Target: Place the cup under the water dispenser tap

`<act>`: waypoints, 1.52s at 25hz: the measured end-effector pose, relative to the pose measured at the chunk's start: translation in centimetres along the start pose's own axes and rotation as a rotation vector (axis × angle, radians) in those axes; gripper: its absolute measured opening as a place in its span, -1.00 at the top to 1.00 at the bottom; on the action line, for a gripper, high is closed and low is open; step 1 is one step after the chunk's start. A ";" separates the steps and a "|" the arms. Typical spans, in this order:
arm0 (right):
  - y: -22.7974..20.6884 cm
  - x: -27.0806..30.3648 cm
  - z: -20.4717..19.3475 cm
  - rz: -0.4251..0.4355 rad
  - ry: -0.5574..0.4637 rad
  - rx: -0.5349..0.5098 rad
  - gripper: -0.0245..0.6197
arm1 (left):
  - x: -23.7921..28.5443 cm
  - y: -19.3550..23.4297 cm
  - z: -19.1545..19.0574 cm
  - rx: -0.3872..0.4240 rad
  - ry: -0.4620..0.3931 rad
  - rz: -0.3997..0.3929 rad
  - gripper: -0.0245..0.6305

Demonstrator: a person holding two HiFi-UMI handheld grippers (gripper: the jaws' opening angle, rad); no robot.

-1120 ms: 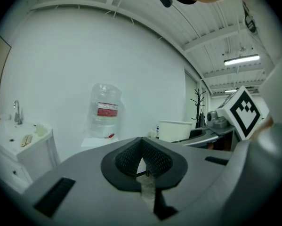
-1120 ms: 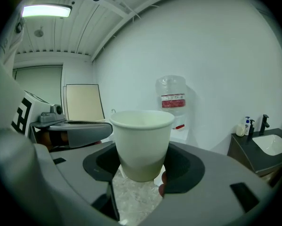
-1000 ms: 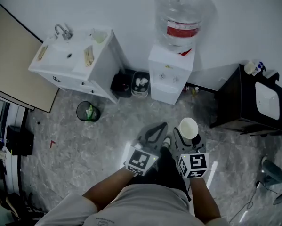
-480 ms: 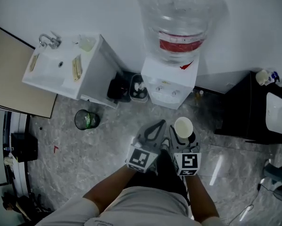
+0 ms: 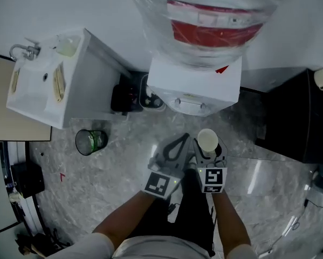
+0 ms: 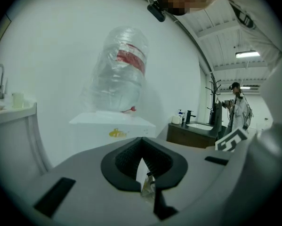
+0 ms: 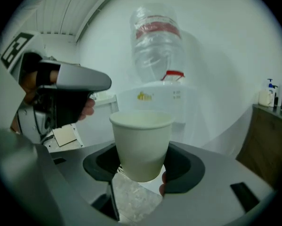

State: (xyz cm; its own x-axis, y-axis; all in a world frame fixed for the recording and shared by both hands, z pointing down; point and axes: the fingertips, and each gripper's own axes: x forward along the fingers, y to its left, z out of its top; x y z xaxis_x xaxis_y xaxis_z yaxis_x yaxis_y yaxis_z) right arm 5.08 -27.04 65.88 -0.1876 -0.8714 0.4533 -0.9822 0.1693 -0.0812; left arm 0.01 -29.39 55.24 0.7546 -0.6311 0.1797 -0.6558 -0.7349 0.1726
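Observation:
A white paper cup [image 5: 207, 139] stands upright between the jaws of my right gripper [image 5: 208, 145], which is shut on its lower half. In the right gripper view the cup [image 7: 141, 142] fills the middle, with the gripper [image 7: 141, 169] closed around its base. The white water dispenser [image 5: 196, 85] with its big clear bottle [image 5: 210, 20] stands just beyond the cup, and its taps [image 5: 191, 102] face me. My left gripper [image 5: 174, 144] hangs beside the right one, shut and holding nothing; its tips [image 6: 148, 192] meet in its own view.
A white sink cabinet [image 5: 48, 80] stands at the left, with a green-lined bin [image 5: 90, 141] on the marble floor in front of it. A dark bin [image 5: 126, 97] sits beside the dispenser. A dark cabinet [image 5: 296, 117] is at the right. A person [image 6: 236, 105] stands far off.
Both grippers have moved closer to the dispenser and lower, and the dispenser now looms much larger in the head view. The cup stays in the right gripper.

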 end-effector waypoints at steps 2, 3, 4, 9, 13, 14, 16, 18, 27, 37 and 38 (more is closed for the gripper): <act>-0.7 3.3 -3.6 -0.020 0.016 0.013 0.10 | 1.0 1.4 -2.8 -0.008 0.007 -0.008 0.92; -1.0 4.9 -5.2 -0.028 0.020 0.017 0.10 | 1.4 1.9 -4.1 -0.012 0.012 -0.012 0.92; -1.4 6.5 -6.6 -0.035 0.023 0.016 0.10 | 1.9 2.4 -5.4 -0.016 0.019 -0.016 0.92; -3.5 13.6 -12.2 -0.057 0.034 -0.004 0.10 | 3.6 4.3 -10.2 -0.033 0.054 -0.031 0.92; -5.1 17.2 -14.9 -0.080 0.036 0.000 0.10 | 4.7 4.8 -12.8 -0.023 0.079 -0.053 0.92; -5.4 17.9 -15.3 -0.085 0.035 -0.005 0.10 | 4.9 4.9 -13.2 -0.021 0.086 -0.058 0.92; -5.9 19.2 -15.8 -0.091 0.035 -0.021 0.10 | 5.4 5.0 -13.8 -0.017 0.094 -0.069 0.92; -6.2 20.2 -16.2 -0.094 0.032 -0.032 0.10 | 5.7 5.1 -14.1 -0.011 0.096 -0.077 0.92; -6.7 22.8 -18.4 -0.062 0.070 -0.072 0.10 | 6.4 5.8 -15.0 0.003 0.131 -0.091 0.92; -6.4 22.1 -19.3 -0.010 0.160 -0.114 -0.09 | 5.7 5.5 -14.5 -0.010 0.158 -0.092 0.92; -6.3 21.6 -19.3 -0.010 0.166 -0.117 -0.10 | 5.6 5.3 -14.4 -0.010 0.161 -0.094 0.92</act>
State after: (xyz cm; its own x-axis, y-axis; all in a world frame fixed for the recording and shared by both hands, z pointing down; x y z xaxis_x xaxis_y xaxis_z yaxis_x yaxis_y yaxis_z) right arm 7.36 -38.03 93.27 -0.1644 -0.7871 0.5945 -0.9749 0.2214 0.0235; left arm 0.38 -33.26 71.08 0.7997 -0.5111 0.3149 -0.5832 -0.7859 0.2055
